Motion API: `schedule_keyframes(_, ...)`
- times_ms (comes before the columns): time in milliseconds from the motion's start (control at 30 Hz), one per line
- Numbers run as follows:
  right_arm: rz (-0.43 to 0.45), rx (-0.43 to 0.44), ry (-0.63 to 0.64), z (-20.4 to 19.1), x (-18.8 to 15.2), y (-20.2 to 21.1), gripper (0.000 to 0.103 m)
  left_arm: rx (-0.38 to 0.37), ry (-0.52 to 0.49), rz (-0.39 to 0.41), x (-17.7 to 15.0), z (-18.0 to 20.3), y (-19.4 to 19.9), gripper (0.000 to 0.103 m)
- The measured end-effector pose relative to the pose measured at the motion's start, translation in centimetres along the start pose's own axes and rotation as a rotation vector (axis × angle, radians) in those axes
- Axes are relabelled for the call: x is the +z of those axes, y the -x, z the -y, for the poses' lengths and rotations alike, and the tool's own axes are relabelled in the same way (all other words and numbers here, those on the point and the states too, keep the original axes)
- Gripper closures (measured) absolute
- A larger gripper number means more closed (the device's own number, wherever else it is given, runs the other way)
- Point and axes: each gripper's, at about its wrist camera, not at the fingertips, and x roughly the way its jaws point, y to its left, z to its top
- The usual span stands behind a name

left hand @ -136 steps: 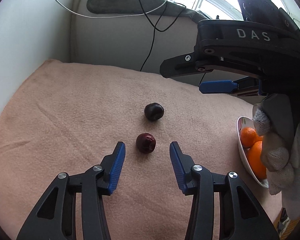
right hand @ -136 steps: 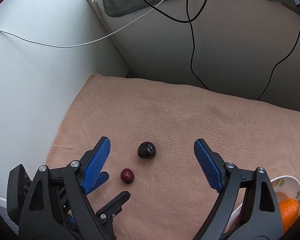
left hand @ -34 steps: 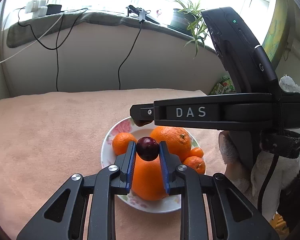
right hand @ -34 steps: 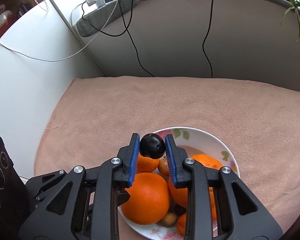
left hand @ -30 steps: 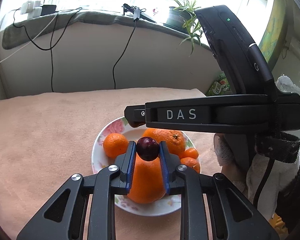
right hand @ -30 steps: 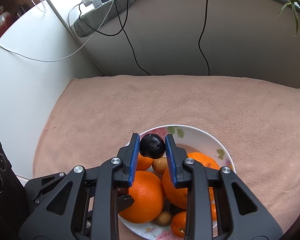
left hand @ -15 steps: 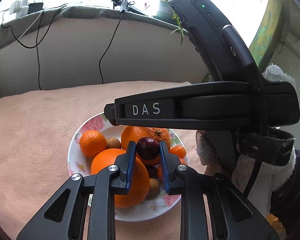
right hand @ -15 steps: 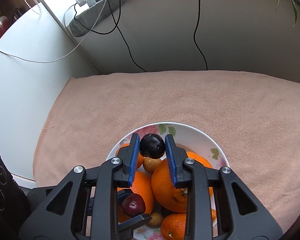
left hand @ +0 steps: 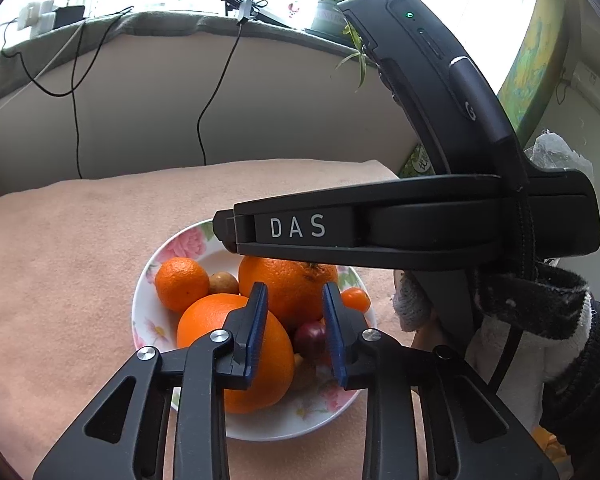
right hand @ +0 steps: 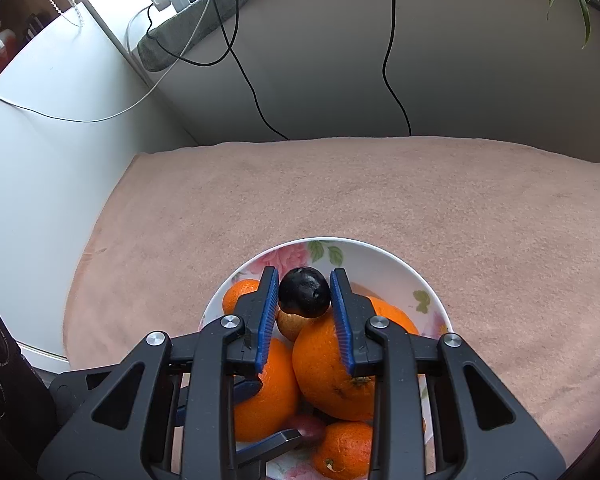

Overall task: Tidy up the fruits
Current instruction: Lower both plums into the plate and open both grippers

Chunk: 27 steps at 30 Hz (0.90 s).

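A floral white bowl [left hand: 148,276] [right hand: 380,248] holds several oranges [left hand: 288,280] [right hand: 332,376] and small brown fruits. My left gripper [left hand: 294,300] hangs just over the bowl with its jaws opening and nothing between the pads. A red plum [left hand: 310,336] [right hand: 308,426] lies in the bowl just below them, between two oranges. My right gripper [right hand: 304,276] is shut on a dark plum [right hand: 304,298] above the middle of the bowl. In the left wrist view the right gripper's black body [left hand: 296,228] crosses above the bowl and hides its far rim.
The bowl stands on a peach towel [right hand: 340,192] [left hand: 60,248] that runs back to a grey wall with hanging black cables [right hand: 392,60]. A white cabinet side [right hand: 40,152] borders the left edge. A gloved hand [left hand: 412,308] holds the right gripper beside the bowl.
The left jaws have parted, and the red plum that they held has dropped into the bowl between the oranges. The right gripper still holds the dark plum over the bowl.
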Motion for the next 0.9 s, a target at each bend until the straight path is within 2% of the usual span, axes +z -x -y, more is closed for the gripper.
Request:
schedule_keyframes(133, 0.011, 0.003, 0.003, -0.1, -0.3, 0.5, 0.076, 0.005, -0.001, 0.006, -0.1, -0.1, 0.5, 0.076)
schedule_keyframes(200, 0.021, 0.007, 0.004, -0.2, -0.5, 1.0, 0.076, 0.009, -0.003, 0.012, -0.3, -0.1, 0.9, 0.069)
schedule_keyframes(467, 0.074, 0.001, 0.027, -1.2, -1.4, 3.5, 0.075, 0.028, -0.006, 0.050, -0.9, 0.1, 3.1, 0.067)
schedule_keyframes(533, 0.097, -0.001, 0.027, -1.2, -1.8, 4.3, 0.069, 0.037, -0.004, 0.057, -1.4, 0.0, 3.7, 0.063)
schedule_keyframes(600, 0.132, -0.010, 0.028, -1.4, -2.2, 5.2, 0.045, 0.046, -0.006, 0.063, -1.7, -0.1, 4.2, 0.061)
schedule_keyframes(667, 0.160, -0.016, 0.036, -1.5, -2.6, 6.0, 0.042, 0.058, -0.008, 0.070, -1.9, -0.1, 4.8, 0.061)
schedule_keyframes(767, 0.184, -0.023, 0.043, -1.7, -3.3, 7.0, 0.040, 0.069, -0.003, 0.084, -2.2, -0.2, 5.6, 0.052)
schedule_keyframes(833, 0.203, -0.031, 0.049, -1.8, -3.9, 7.6, 0.033, 0.082, -0.001, 0.096, -2.4, -0.3, 6.1, 0.049)
schedule_keyframes(900, 0.226, -0.044, 0.062, -2.0, -4.6, 8.2, 0.030, 0.094, -0.002, 0.104, -2.7, -0.2, 6.7, 0.041)
